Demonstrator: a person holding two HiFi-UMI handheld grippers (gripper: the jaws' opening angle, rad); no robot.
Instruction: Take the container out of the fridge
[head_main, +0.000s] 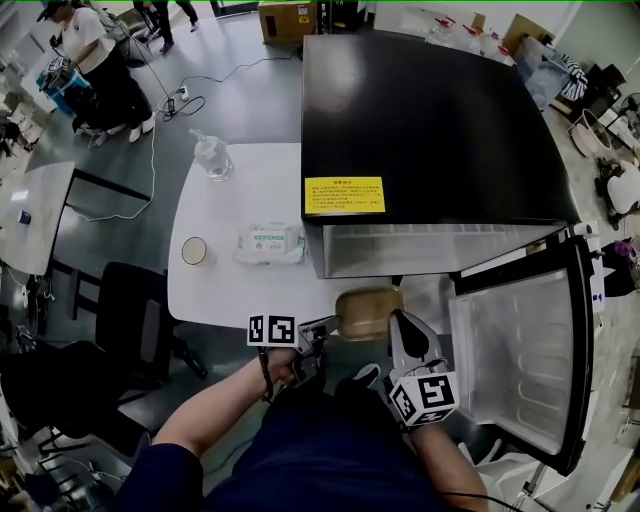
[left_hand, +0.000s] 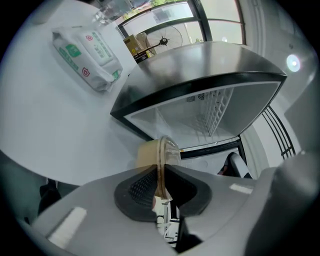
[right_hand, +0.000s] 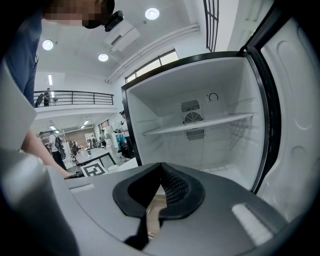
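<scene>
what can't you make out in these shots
1. What the container holds: head view, its tan surface shows nothing inside.
2. Print on the yellow label atop the fridge: head view, too small.
3. Lower fridge interior: right gripper view, the right gripper's body covers part.

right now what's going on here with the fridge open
A person holds a tan container with a clear lid between two tools, in front of the open fridge. The left tool is clamped on its rim, and the right tool grips the other side. The container is already outside the fridge, beside the white table.
</scene>
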